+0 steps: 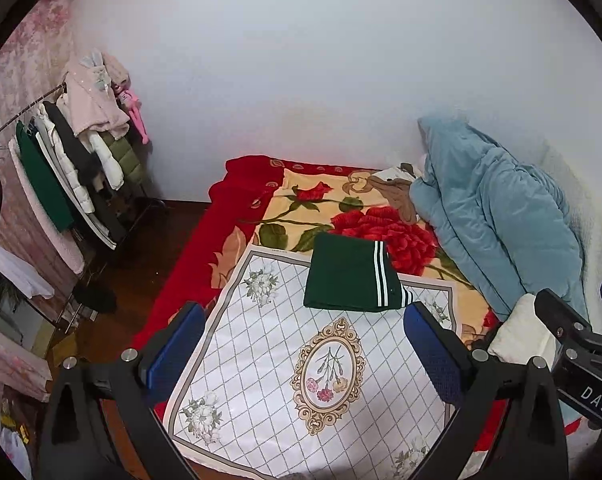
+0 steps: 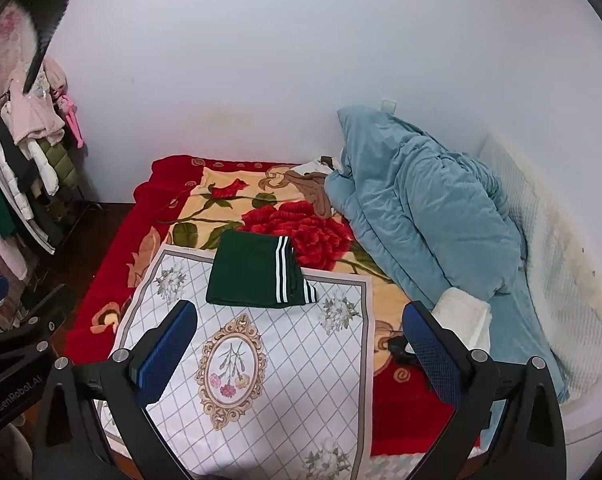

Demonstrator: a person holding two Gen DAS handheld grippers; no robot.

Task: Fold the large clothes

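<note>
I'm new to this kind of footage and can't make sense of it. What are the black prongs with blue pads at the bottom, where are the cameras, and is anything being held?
Those prongs are two handheld grippers, one in each of a person's hands. Each carries a fisheye camera looking along its fingers. One picture comes from the left gripper, the other from the right gripper. Both are open and hold nothing. On the bed, a folded green garment lies on a white patterned cloth, beside a blue quilt.

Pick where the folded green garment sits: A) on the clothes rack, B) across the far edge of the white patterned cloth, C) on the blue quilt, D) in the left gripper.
B: the green garment lies folded flat, straddling the far edge of the white patterned cloth.
</note>
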